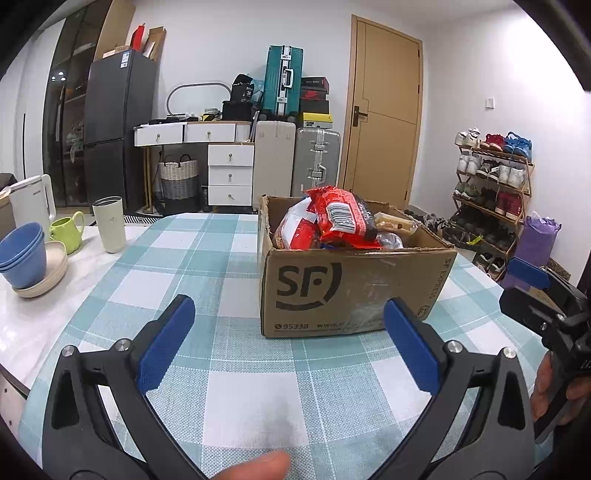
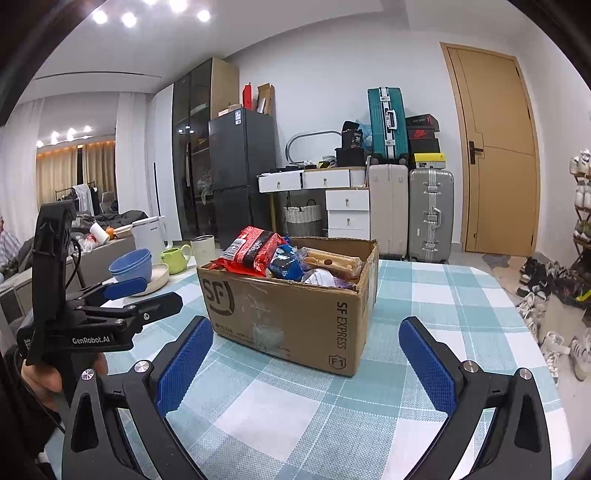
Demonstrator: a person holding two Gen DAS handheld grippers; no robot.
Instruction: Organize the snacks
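Left wrist view: your left tool and right tool hang spread and empty before the cardboard box on the checked surface.

The red snack packet lies topmost in the box; it's likely light, crinkly and slippery, so pinch its sealed edge gently.

I read both feeds as evenly bright, lit from overhead. Recessed ceiling spots bloom white in the right wrist view. Fisheye distortion bows the door and walls, and black vignetting fills the corners. Shadows on the bench are soft. A thumb at the left view's lower edge is blurred. Clear tape on the cardboard box shows mild glare.
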